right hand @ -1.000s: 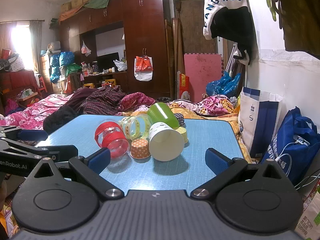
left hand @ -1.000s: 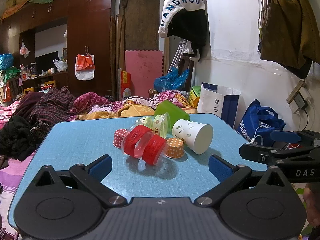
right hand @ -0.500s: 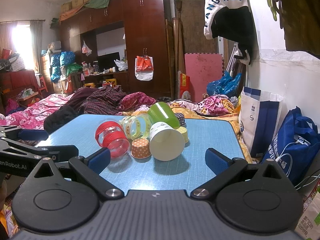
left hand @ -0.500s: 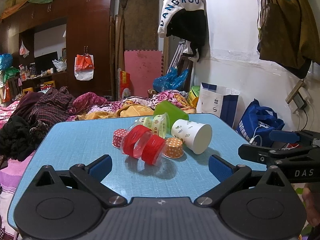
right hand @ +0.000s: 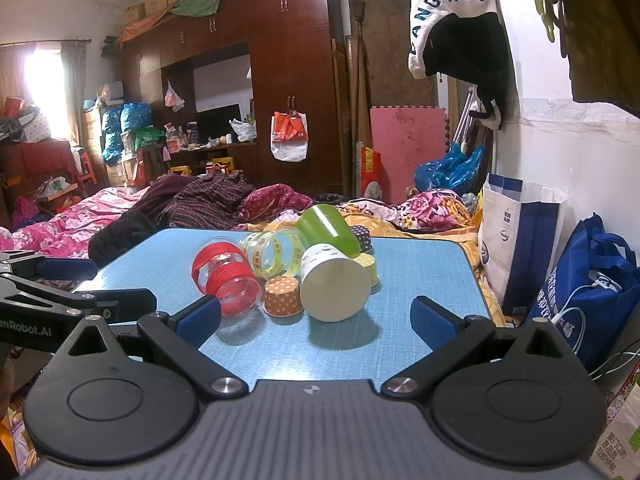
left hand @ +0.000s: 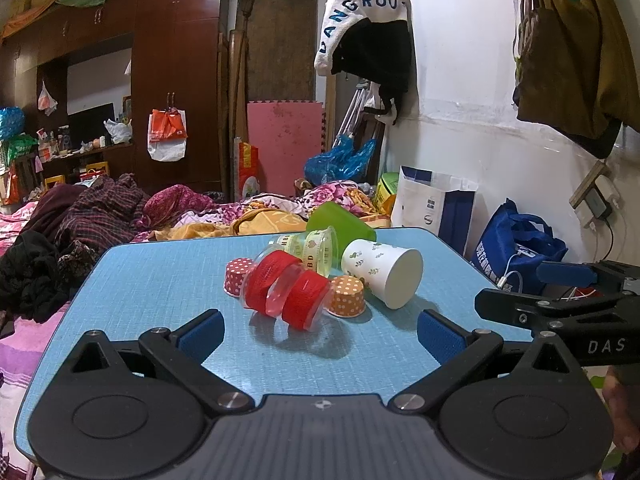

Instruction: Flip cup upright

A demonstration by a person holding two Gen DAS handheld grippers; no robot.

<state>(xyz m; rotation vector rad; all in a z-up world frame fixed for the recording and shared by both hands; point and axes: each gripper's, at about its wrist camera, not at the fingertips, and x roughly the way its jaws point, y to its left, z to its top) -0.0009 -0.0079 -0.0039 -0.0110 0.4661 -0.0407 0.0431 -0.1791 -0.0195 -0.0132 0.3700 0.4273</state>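
A cluster of cups lies on the blue table (left hand: 152, 292). A white paper cup (left hand: 382, 276) lies on its side, base toward me; it also shows in the right wrist view (right hand: 334, 284). Two clear cups with red bands (left hand: 286, 294) lie tipped over beside it, also in the right wrist view (right hand: 224, 278). A green cup (left hand: 340, 226) and a clear yellow-banded cup (left hand: 308, 248) lie behind. My left gripper (left hand: 320, 330) is open and empty, short of the cups. My right gripper (right hand: 314, 316) is open and empty, in front of the white cup.
Small dotted paper cups stand among the cluster: an orange one (left hand: 346, 296) and a red one (left hand: 236, 276). A bed heaped with clothes (right hand: 200, 204) lies behind the table. Bags (right hand: 516, 232) stand along the wall on the right.
Both grippers have barely moved; the views shifted only slightly. The cups lie as before.
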